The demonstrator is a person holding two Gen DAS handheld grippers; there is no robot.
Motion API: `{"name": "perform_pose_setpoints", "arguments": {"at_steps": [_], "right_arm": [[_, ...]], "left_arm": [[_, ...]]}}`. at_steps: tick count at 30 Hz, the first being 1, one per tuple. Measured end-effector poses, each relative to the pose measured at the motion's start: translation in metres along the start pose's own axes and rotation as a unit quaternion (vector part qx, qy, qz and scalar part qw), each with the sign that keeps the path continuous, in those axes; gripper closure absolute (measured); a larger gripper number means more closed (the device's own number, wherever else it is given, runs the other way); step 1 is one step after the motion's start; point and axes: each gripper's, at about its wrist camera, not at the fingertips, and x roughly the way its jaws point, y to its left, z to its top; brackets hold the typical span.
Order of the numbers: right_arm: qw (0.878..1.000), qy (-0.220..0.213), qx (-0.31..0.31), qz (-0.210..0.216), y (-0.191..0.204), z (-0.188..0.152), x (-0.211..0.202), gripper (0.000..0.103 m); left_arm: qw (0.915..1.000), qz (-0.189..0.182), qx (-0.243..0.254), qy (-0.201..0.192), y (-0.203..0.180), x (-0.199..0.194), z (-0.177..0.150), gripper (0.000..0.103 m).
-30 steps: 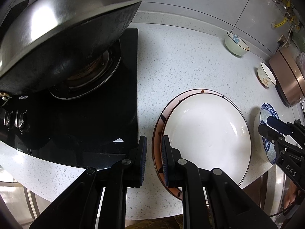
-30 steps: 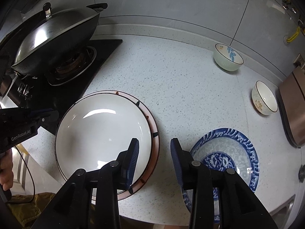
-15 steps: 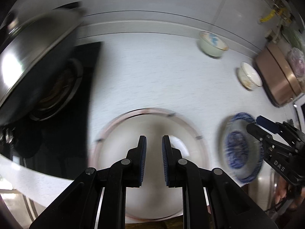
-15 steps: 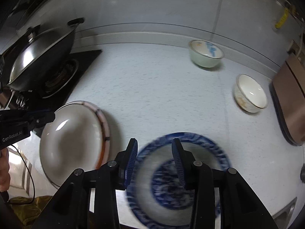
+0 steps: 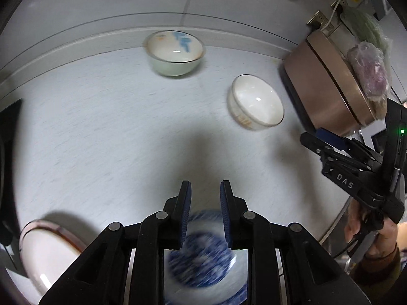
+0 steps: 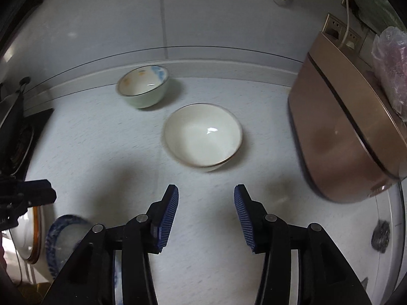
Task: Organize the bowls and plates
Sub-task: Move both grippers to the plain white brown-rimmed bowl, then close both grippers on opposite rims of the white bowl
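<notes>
Looking down from the left wrist, the left gripper (image 5: pixel 205 198) hangs over the speckled white table (image 5: pixel 106 137) with its blue-padded fingers (image 5: pixel 185 203) a narrow gap apart and nothing between them — the jaws have just been opening. Under the fingers, at the near edge of the table, lies a blue-patterned plate (image 5: pixel 203 261), blurred. At the near left corner sits a white plate (image 5: pixel 43 254) on a brown-rimmed plate (image 5: pixel 66 233). Against the back edge stands a pale green bowl (image 5: pixel 175 53) with blue marks inside, and to its right, nearer, a white bowl (image 5: pixel 257 105) with a thin gold rim; the two are apart. A copper-coloured appliance (image 5: pixel 328 89) stands at the back right corner, a plastic bag (image 5: pixel 368 71) on top. The right gripper (image 5: pixel 320 139) reaches in from the right edge, held by a hand (image 5: pixel 366 231).

From the right wrist, the right gripper (image 6: pixel 206 211) holds its fingers (image 6: pixel 168 216) moderately wide over bare table (image 6: pixel 96 137), empty; its jaws too have just been opening. The white bowl (image 6: pixel 203 134) sits just ahead of them, the pale green bowl (image 6: pixel 143 85) behind it toward the back edge. The blue-patterned plate (image 6: pixel 64 239) lies at the near left, beside the stacked white plate (image 6: pixel 25 239), and the left gripper (image 6: pixel 30 194) enters from the left edge. The copper-coloured appliance (image 6: pixel 340 139) fills the right side — a dark scouring ball (image 6: pixel 380 239) lies near the right edge
</notes>
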Motion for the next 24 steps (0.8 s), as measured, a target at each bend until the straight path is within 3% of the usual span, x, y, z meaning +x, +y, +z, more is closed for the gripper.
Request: {"name": "perform_pose_setpoints", "arguments": {"at_steps": [8, 13, 18, 24], "right_arm": [[0.998, 0.03, -0.038, 0.027, -0.029, 0.041, 0.061, 0.054], [0.997, 0.043, -0.049, 0.046, -0.037, 0.063, 0.099, 0.054], [0.994, 0.063, -0.059, 0.064, -0.034, 0.069, 0.129, 0.056], [0.992, 0.084, -0.053, 0.079, -0.033, 0.067, 0.159, 0.069]], "left_arm": [[0.9988, -0.018, -0.044, 0.013, -0.027, 0.06, 0.055, 0.084], [0.9942, -0.041, -0.093, 0.032, -0.029, 0.099, 0.075, 0.084], [0.9911, -0.04, -0.119, 0.044, -0.027, 0.126, 0.089, 0.084], [0.9896, -0.039, -0.126, 0.056, -0.03, 0.146, 0.098, 0.084]]}}
